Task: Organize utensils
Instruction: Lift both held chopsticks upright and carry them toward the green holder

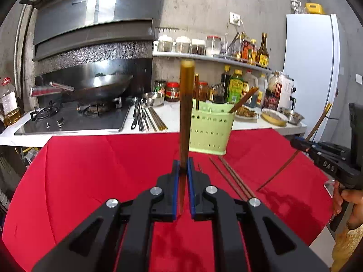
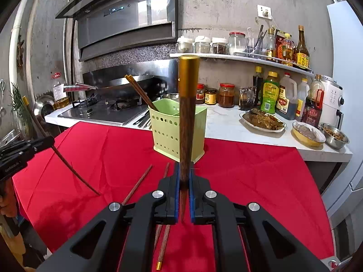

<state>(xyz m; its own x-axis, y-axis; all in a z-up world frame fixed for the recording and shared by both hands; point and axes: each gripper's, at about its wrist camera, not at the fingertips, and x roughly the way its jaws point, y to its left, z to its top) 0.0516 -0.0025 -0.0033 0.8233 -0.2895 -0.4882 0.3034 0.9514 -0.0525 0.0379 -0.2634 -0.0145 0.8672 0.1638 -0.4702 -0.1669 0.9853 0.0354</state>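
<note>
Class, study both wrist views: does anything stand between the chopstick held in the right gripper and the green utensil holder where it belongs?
Nothing visible does. Only bare red cloth lies between the chopstick and the green utensil holder.

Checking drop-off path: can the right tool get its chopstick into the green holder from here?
Probably yes. The right tool is shut on its chopstick, with the green holder straight ahead on the red cloth; nothing stands between, and its compartments look mostly free.

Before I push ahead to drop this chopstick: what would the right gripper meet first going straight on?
Most likely the green holder. It stands dead ahead of the right gripper on the red cloth, with nothing seen between. The held chopstick rises above the rim; depth is unclear.
</note>
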